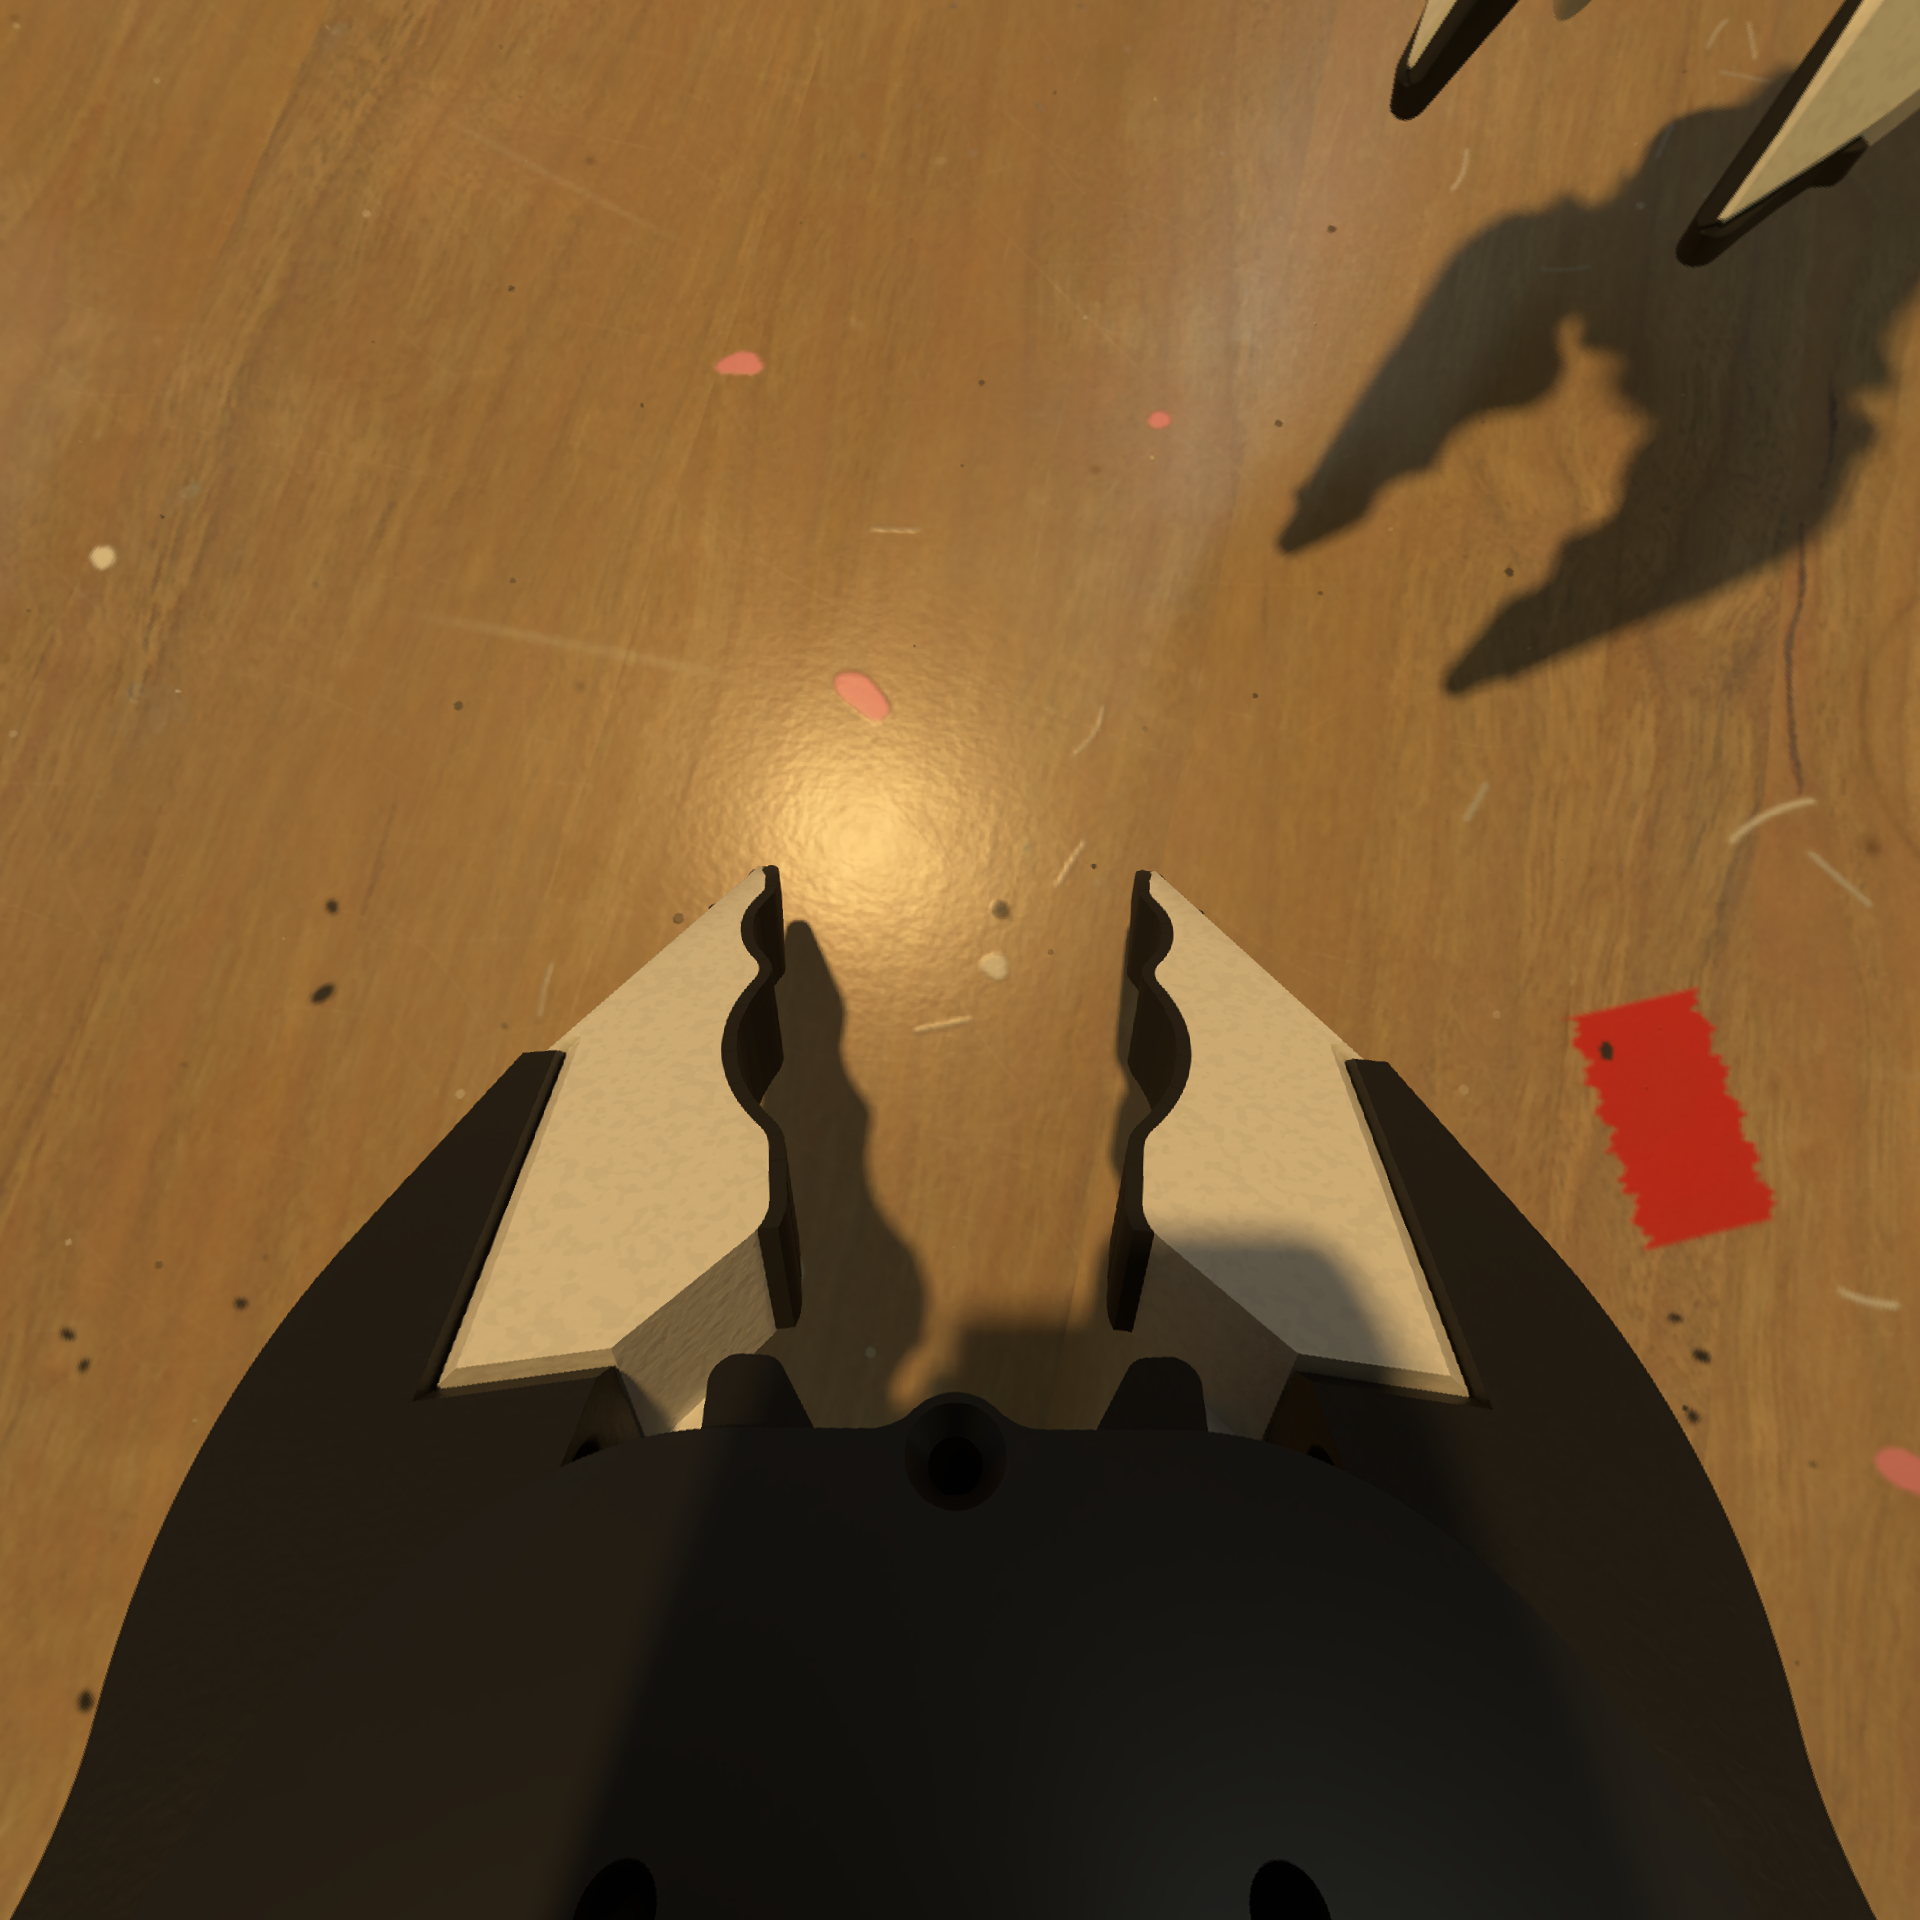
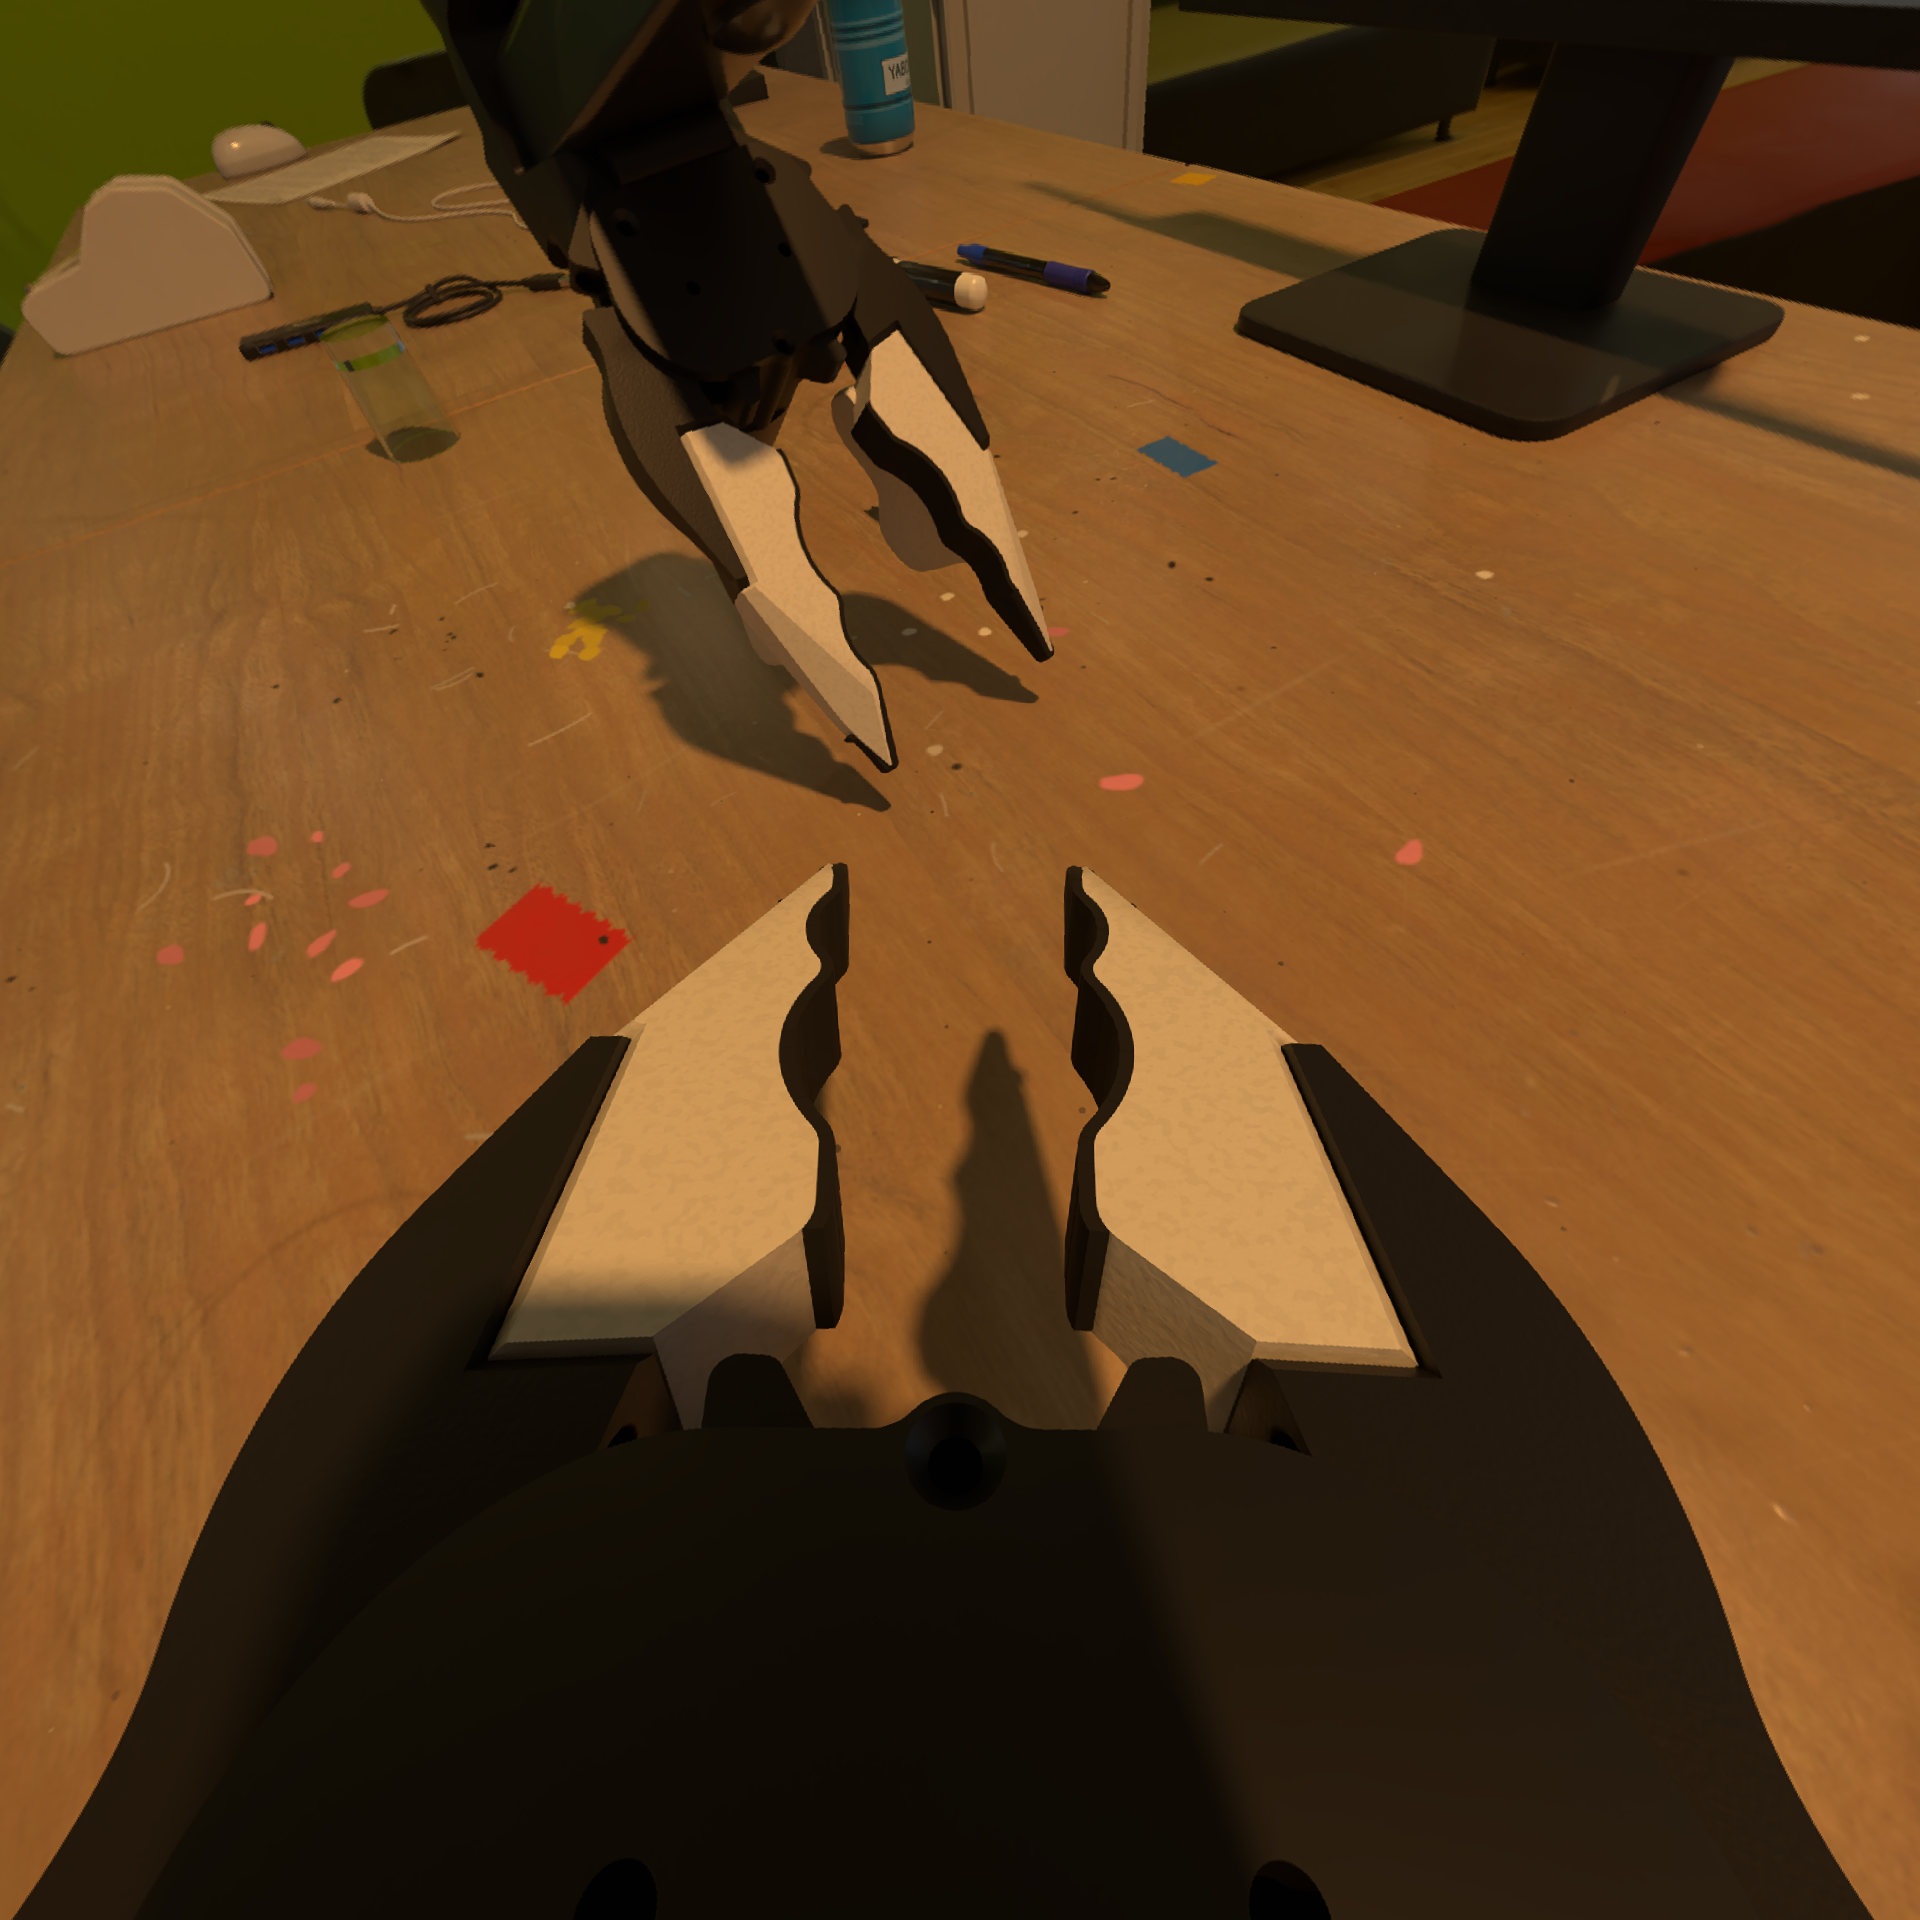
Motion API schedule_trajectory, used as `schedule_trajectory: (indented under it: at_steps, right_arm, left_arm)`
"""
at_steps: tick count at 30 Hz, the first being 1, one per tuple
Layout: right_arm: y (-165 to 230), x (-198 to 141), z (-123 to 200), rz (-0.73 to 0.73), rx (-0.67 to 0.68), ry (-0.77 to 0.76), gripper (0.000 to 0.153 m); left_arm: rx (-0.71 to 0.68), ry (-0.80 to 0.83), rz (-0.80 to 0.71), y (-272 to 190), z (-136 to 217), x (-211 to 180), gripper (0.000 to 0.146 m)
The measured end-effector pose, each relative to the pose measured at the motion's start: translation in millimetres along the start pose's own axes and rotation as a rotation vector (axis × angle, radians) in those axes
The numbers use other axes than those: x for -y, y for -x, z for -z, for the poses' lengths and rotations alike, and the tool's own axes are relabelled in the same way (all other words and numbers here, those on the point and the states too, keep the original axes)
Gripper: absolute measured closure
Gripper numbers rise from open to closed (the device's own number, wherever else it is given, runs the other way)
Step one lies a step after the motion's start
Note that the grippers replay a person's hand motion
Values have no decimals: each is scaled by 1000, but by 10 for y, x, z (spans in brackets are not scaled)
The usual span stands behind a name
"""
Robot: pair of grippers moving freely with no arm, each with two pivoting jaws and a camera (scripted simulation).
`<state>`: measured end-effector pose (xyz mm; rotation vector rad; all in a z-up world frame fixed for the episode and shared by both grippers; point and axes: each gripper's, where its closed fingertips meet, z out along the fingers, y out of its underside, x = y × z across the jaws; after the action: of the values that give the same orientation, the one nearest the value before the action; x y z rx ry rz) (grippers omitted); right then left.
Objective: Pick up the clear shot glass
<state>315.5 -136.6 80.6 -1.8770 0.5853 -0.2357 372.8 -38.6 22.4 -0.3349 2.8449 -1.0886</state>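
Observation:
The clear shot glass [image 2: 390,390] stands upright on the wooden table [image 2: 1455,727] at the far left of the right wrist view, well away from both grippers. It does not show in the left wrist view. My left gripper [image 1: 956,878] is open and empty, pointing down at bare table. It also shows in the right wrist view [image 2: 966,707], hovering over the table to the right of the glass. My right gripper [image 2: 956,873] is open and empty, low over the table. Its fingertips [image 1: 1725,223] show at the top right of the left wrist view.
A monitor stand [image 2: 1507,332] sits at the far right. A blue bottle [image 2: 873,73], two markers [image 2: 1029,270], a black cable [image 2: 447,301], a dark USB hub [image 2: 301,332] and a white holder [image 2: 145,260] lie at the back. A red patch [image 2: 551,940] marks the table.

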Motion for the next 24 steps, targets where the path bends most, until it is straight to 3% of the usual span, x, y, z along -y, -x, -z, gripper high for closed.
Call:
schedule_trajectory:
  at_steps: [15, 21, 24]
  right_arm:
    - [17, -18, 9, -23, 17, 8, 111]
    - [41, 4, 18, -50, 42, -3, 111]
    - [75, 35, -18, -60, 73, -7, 111]
  left_arm:
    - [26, -30, 44, 14, 75, 11, 78]
    - [73, -270, 140, 79, 704, 330, 76]
    - [245, -427, 212, 282, 1265, 436, 71]
